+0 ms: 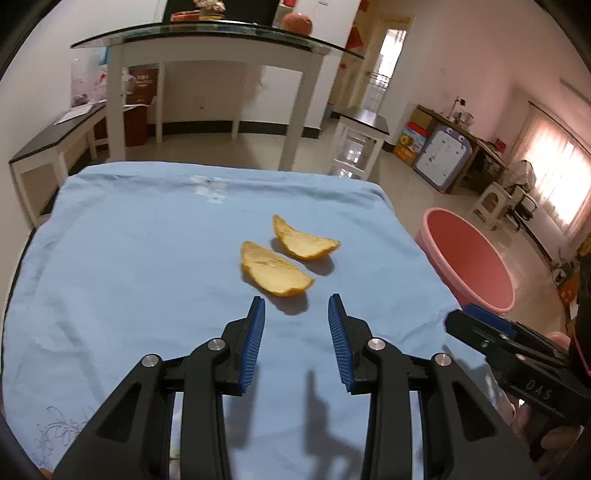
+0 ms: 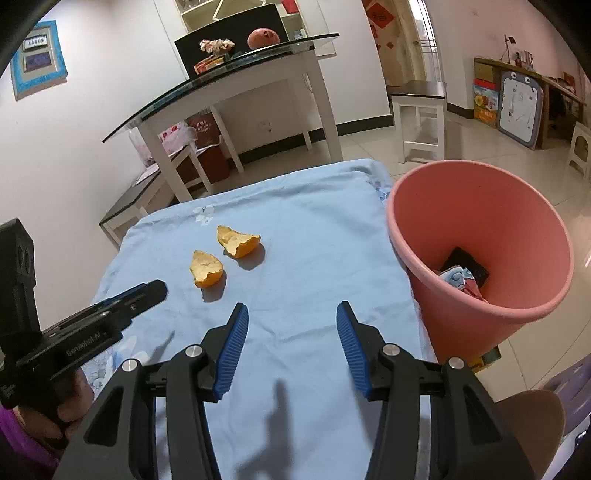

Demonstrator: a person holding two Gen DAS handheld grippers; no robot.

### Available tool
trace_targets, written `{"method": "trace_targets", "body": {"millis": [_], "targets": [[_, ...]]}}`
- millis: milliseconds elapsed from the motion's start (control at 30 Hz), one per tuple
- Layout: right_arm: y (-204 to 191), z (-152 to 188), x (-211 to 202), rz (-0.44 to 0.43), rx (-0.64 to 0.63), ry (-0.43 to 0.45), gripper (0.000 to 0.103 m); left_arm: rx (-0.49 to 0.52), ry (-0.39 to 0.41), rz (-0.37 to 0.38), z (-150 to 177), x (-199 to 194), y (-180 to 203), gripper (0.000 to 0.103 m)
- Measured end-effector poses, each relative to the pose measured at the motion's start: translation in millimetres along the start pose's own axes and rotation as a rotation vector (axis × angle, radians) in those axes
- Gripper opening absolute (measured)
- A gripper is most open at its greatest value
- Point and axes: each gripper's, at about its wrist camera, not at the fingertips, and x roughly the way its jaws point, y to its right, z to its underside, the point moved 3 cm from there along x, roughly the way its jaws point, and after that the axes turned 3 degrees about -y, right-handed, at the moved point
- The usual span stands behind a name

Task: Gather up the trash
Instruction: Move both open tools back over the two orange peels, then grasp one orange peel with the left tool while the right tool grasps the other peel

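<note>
Two pieces of orange peel lie side by side on the blue cloth (image 1: 147,258). The near peel (image 1: 273,269) (image 2: 207,268) rests just beyond my left gripper (image 1: 296,301), which is open and holds nothing. The far peel (image 1: 304,240) (image 2: 238,240) lies behind it. My right gripper (image 2: 291,306) is open too, empty, above bare blue cloth (image 2: 314,240) to the right of the peels. A pink bin (image 2: 480,251) (image 1: 467,258) stands off the table's right edge with a black item and patterned scraps at its bottom. Each gripper shows at the edge of the other's view.
A white table with a glass top (image 1: 207,33) (image 2: 229,74) stands behind the blue table. A low dark bench (image 1: 51,136) is at the left. A white stool (image 2: 419,99) and tiled floor lie to the right, with a desk and boxes (image 1: 443,140) along the far wall.
</note>
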Motion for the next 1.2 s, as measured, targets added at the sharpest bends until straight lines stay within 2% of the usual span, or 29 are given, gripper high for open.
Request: {"method": "trace_targets", "body": {"millis": [100, 233, 333, 500, 700, 733, 767, 867, 1033, 1200], "targets": [[3, -2, 4, 0.000, 0.010, -0.013, 0.049, 0.012, -0.010, 0.011, -4, 7, 5, 0.036], [6, -6, 7, -0.001, 0.011, -0.018, 0.049, 0.028, 0.057, -0.041, -27, 7, -11, 0.036], [7, -7, 12, -0.003, 0.006, -0.026, 0.049, 0.030, 0.004, -0.034, -40, 28, -24, 0.036], [7, -15, 20, -0.009, 0.006, -0.033, 0.049, 0.041, -0.078, -0.049, -41, 68, -35, 0.036], [4, -36, 35, -0.073, 0.047, -0.054, 0.049, 0.004, -0.109, -0.003, -43, 89, -44, 0.035], [3, -40, 39, -0.085, 0.054, -0.057, 0.049, -0.001, -0.106, 0.000, -44, 88, -44, 0.029], [0, -44, 44, -0.100, 0.064, -0.063, 0.049, 0.003, -0.108, 0.004, -43, 87, -42, 0.014], [-7, -53, 57, -0.130, 0.078, -0.082, 0.049, 0.005, -0.099, 0.016, -41, 83, -43, 0.007], [-24, -66, 85, -0.128, 0.077, -0.112, 0.049, 0.003, -0.061, 0.019, -41, 65, -46, 0.005], [-29, -75, 114, -0.085, 0.113, -0.165, 0.039, -0.020, -0.044, 0.017, -40, 51, -54, 0.005]]}}
